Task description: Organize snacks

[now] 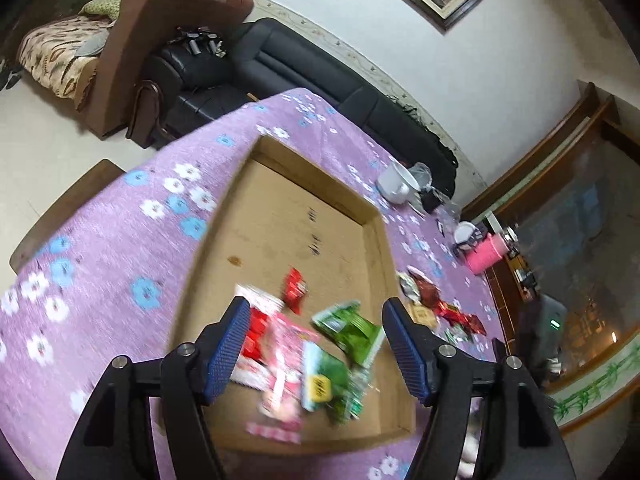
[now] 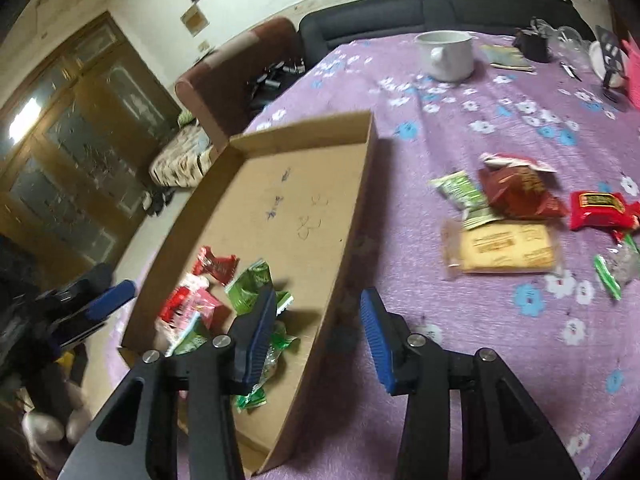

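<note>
A shallow cardboard box [image 1: 280, 216] lies on the purple flowered table; it also shows in the right wrist view [image 2: 304, 184]. Several snack packets lie in its near end: a red one [image 1: 295, 289], green ones [image 1: 349, 330] and pink ones [image 1: 280, 344]. My left gripper [image 1: 314, 344] is open and empty above them. My right gripper [image 2: 318, 320] is open and empty over the box's right wall. On the cloth right of the box lie a dark red bag [image 2: 516, 192], a tan packet [image 2: 504, 248], a red packet [image 2: 600, 210] and green packets [image 2: 460, 190].
A white mug [image 2: 446, 56] stands at the table's far side. A pink cup [image 1: 486, 256] and small dark items sit near the far right edge. A black sofa [image 1: 304, 60] and a brown armchair [image 1: 132, 40] stand beyond the table.
</note>
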Available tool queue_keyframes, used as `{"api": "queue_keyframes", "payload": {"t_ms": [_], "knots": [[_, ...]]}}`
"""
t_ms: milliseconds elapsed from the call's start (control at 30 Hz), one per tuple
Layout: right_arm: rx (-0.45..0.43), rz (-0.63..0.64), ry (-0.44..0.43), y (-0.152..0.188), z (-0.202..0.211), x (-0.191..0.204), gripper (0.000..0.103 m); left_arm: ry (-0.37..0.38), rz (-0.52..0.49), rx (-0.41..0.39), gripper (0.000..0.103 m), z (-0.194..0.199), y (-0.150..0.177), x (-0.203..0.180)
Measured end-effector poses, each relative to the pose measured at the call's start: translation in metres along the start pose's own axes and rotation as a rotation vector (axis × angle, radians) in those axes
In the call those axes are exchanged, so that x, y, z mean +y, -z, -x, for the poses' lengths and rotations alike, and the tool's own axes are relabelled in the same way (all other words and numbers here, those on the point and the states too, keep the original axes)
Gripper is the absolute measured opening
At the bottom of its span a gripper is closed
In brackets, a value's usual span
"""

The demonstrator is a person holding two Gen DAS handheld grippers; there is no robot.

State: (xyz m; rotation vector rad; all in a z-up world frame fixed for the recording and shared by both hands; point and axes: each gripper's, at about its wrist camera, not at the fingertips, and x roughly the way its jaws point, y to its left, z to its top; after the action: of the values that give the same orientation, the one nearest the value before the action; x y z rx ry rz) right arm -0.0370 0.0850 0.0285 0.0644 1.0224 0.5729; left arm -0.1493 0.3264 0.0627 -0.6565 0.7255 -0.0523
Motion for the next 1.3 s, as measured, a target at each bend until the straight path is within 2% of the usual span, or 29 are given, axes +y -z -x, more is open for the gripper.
{"api": "queue_keyframes", "payload": {"t_ms": [33, 67, 300, 367, 433, 500, 600, 700, 733, 800, 867, 1033, 1067, 1100, 1200, 1300], "knots": [[0.014, 0.004, 0.013, 0.001, -0.005, 0.001, 0.012, 0.003, -0.004, 0.001, 0.072, 0.001, 0.002, -0.004], [0.031, -0.004, 0.028, 0.002, -0.009, 0.000, 0.010, 0.006, -0.010, -0.001, 0.072, 0.003, 0.006, -0.010], [0.041, -0.001, 0.007, 0.024, 0.012, 0.003, 0.013, 0.001, -0.045, -0.015, 0.072, 0.022, 0.023, -0.041], [0.049, 0.009, -0.028, 0.027, 0.017, 0.002, 0.014, -0.001, -0.058, -0.029, 0.072, 0.029, 0.026, -0.051], [0.003, -0.036, -0.069, 0.025, 0.031, -0.009, 0.017, 0.005, -0.074, -0.037, 0.072, 0.035, 0.028, -0.061], [-0.049, -0.056, -0.086, 0.024, 0.053, -0.021, 0.030, 0.026, -0.104, -0.046, 0.072, 0.042, 0.033, -0.074], [-0.133, -0.058, -0.026, 0.025, 0.095, -0.047, 0.030, 0.089, -0.134, -0.042, 0.072, 0.053, 0.036, -0.093], [-0.189, -0.073, 0.023, 0.026, 0.135, -0.071, 0.030, 0.204, -0.177, -0.070, 0.073, 0.082, 0.030, -0.126], [-0.219, -0.071, 0.043, 0.025, 0.152, -0.078, 0.030, 0.231, -0.188, -0.082, 0.084, 0.091, 0.028, -0.135], [-0.292, -0.066, 0.079, 0.022, 0.194, -0.091, 0.030, 0.304, -0.221, -0.126, 0.100, 0.118, 0.019, -0.161], [-0.384, -0.064, 0.111, 0.012, 0.246, -0.101, 0.031, 0.361, -0.296, -0.189, 0.100, 0.150, 0.007, -0.195], [-0.525, -0.083, 0.135, -0.014, 0.341, -0.121, 0.052, 0.377, -0.489, -0.311, 0.101, 0.198, -0.011, -0.263], [-0.541, -0.070, 0.156, -0.019, 0.353, -0.123, 0.063, 0.393, -0.522, -0.314, 0.102, 0.202, -0.015, -0.274], [-0.544, -0.052, 0.176, -0.022, 0.357, -0.124, 0.070, 0.409, -0.538, -0.303, 0.102, 0.200, -0.018, -0.281], [-0.504, -0.025, 0.225, -0.022, 0.337, -0.134, 0.071, 0.381, -0.541, -0.225, 0.102, 0.167, -0.017, -0.284], [-0.353, -0.079, 0.183, -0.016, 0.274, -0.156, 0.069, 0.312, -0.506, -0.133, 0.102, 0.112, -0.013, -0.273]]}}
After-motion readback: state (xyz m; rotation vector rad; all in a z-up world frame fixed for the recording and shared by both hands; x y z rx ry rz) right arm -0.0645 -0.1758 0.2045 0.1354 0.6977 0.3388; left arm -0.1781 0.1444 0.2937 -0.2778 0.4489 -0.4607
